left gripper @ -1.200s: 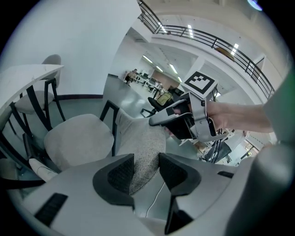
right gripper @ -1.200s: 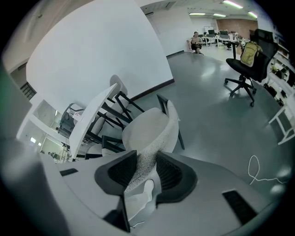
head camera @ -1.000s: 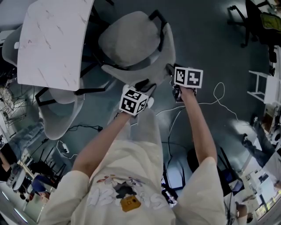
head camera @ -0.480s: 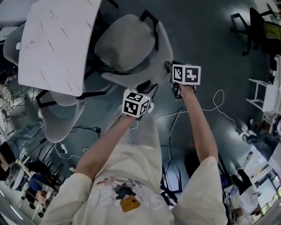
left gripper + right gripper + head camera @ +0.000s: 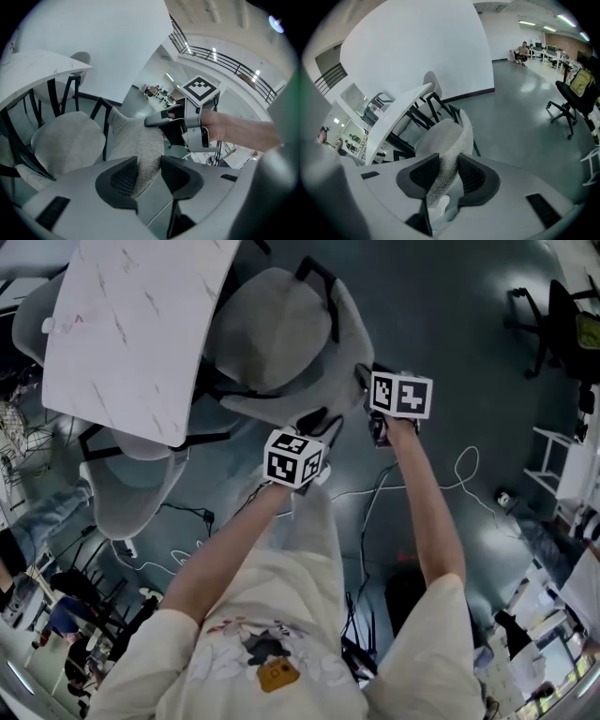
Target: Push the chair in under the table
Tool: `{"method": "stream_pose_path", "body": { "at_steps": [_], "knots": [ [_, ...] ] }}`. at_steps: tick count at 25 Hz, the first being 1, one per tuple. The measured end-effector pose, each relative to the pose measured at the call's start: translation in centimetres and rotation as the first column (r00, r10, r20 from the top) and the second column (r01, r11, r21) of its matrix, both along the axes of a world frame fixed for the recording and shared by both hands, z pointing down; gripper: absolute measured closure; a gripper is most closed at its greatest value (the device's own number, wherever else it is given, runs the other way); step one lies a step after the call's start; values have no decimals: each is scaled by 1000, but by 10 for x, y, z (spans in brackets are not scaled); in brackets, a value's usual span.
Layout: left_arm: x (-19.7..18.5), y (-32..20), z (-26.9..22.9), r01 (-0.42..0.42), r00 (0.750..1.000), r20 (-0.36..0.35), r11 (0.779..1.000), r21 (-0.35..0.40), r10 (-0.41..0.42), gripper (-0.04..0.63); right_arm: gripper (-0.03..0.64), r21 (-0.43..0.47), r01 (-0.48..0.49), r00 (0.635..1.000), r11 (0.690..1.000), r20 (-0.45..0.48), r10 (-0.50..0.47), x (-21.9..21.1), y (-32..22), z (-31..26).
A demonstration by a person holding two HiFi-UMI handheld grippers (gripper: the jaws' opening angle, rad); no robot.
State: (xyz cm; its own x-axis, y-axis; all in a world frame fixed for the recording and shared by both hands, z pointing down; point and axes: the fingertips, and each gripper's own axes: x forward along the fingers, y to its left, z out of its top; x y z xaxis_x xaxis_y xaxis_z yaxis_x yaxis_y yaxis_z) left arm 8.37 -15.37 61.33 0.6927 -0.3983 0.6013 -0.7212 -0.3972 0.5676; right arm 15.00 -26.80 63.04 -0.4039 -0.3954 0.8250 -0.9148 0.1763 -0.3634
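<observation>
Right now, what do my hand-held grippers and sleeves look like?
Both the left hand-held gripper and the right hand-held gripper have pale grey bodies with black textured pads. Each carries a white cube printed with black square markers. You wear a cream short-sleeved T-shirt.

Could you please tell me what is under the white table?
Beneath the table, black frame bars and part of a second grey chair show; the tabletop hides the rest.
</observation>
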Motion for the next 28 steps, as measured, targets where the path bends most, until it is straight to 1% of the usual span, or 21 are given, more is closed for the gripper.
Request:
{"method": "stream_pose_path", "body": {
  "at_steps": [6, 10, 15, 20, 25, 28],
  "knots": [
    [2, -7, 0, 4, 1000, -13, 1000, 0, -4, 433, 485, -1, 7, 1000, 1000, -16, -7, 1, -9, 1],
    [3, -14, -1, 4, 1000, -24, 1000, -8, -4, 433, 485, 7, -15, 1000, 1000, -15, 15, 2, -16, 0],
    [2, -15, -3, -29, 999, -22, 1000, -13, 28, 433, 485, 35, -85, 996, 996, -15, 85, 10, -15, 0],
    [-6, -14, -6, -70, 998, 10, 998, 7, 70, 433, 485, 61, -149, 988, 987, -32, 151, 15, -14, -1],
    [-15, -2, -9, -107, 993, 39, 994, 6, 107, 433, 485, 71, -231, 970, 970, -66, 235, 24, -1, -9],
    [-17, 7, -6, -124, 991, 51, 992, -2, 124, 433, 483, 82, -261, 959, 962, -89, 268, 27, 8, -12]
  ]
}}
